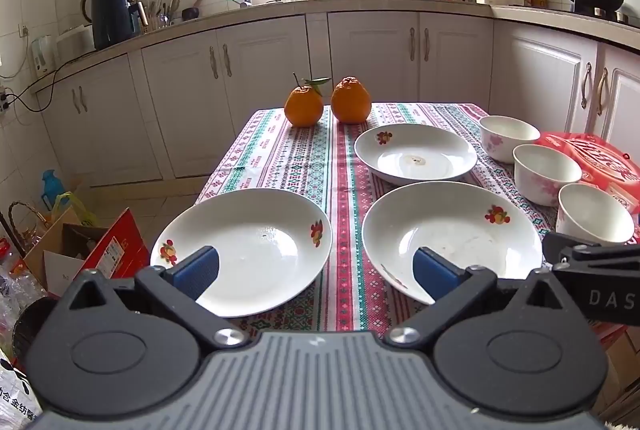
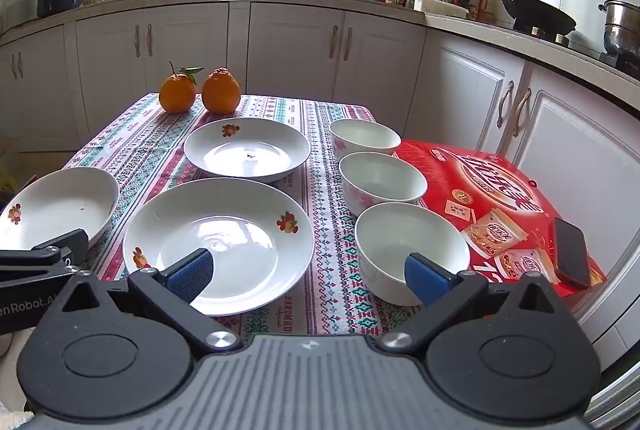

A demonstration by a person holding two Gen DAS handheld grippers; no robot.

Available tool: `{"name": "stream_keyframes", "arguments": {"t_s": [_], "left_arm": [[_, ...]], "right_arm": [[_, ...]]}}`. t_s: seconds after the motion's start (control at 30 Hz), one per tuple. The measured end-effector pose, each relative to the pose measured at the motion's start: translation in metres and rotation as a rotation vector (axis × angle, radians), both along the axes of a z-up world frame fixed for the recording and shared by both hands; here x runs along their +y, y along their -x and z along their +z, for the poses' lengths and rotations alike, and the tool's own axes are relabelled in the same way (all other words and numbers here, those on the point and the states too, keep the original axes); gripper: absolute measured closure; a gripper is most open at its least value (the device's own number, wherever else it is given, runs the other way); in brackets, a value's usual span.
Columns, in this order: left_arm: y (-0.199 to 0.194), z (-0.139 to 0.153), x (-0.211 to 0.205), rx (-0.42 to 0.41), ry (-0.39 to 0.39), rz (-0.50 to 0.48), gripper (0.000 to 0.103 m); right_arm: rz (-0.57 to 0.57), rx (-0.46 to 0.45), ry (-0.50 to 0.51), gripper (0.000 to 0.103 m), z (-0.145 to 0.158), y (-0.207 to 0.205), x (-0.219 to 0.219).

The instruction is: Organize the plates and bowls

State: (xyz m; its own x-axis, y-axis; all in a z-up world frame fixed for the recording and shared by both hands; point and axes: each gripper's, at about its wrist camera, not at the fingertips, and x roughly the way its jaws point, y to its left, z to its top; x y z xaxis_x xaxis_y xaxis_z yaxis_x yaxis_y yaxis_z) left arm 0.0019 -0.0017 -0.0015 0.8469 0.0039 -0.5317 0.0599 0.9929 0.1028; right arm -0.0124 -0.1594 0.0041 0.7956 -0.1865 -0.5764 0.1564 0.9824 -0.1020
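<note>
1. Left tongs: released, above two white round ceramic plates with fruit motifs.
2. Right tongs: released; woven tabletop cloth reading "HANDMADE" between its fingers.
3. Right of them: three white floral bowls, then a red printed box.

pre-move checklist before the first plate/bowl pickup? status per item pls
1. Left gripper open and empty: ok, jaws wide, nothing between the pads.
2. Right gripper open and empty: ok, same.
3. Plates separate and unstacked: ok, near left plate, near right plate and far plate each lie alone on the tablecloth.
4. Bowls upright and empty: ok, three bowls in a row along the table's right side.
5. Bowl clearance from the red box: cannot tell, they look very close.
6. Phone on the red box: not ok, near the right gripper's path, a likely knock risk.
</note>
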Motion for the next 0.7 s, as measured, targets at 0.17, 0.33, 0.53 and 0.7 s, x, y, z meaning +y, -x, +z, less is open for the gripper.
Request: {"name": "stream_keyframes", "arguments": {"t_s": [0.17, 0.33, 0.53, 0.7], "left_arm": [[-0.0002, 0.0011, -0.0007, -0.001, -0.005, -0.001, 0.001], [0.0005, 0.0025, -0.0005, -0.001, -0.004, -0.001, 0.001], [0.0004, 0.0023, -0.0006, -0.001, -0.005, -0.001, 0.001], [0.0005, 0.0026, -0.0006, -0.001, -0.005, -0.001, 0.001]], "right_arm": [[0.003, -0.007, -0.005, 0.000, 0.0010, 0.0012, -0.0008], [0.003, -0.009, -0.004, 0.000, 0.0013, 0.0013, -0.0008], [0.003, -0.009, -0.005, 0.000, 0.0014, 0.0013, -0.0007], [0.003, -0.009, -0.005, 0.000, 0.0015, 0.0014, -0.0008]]}}
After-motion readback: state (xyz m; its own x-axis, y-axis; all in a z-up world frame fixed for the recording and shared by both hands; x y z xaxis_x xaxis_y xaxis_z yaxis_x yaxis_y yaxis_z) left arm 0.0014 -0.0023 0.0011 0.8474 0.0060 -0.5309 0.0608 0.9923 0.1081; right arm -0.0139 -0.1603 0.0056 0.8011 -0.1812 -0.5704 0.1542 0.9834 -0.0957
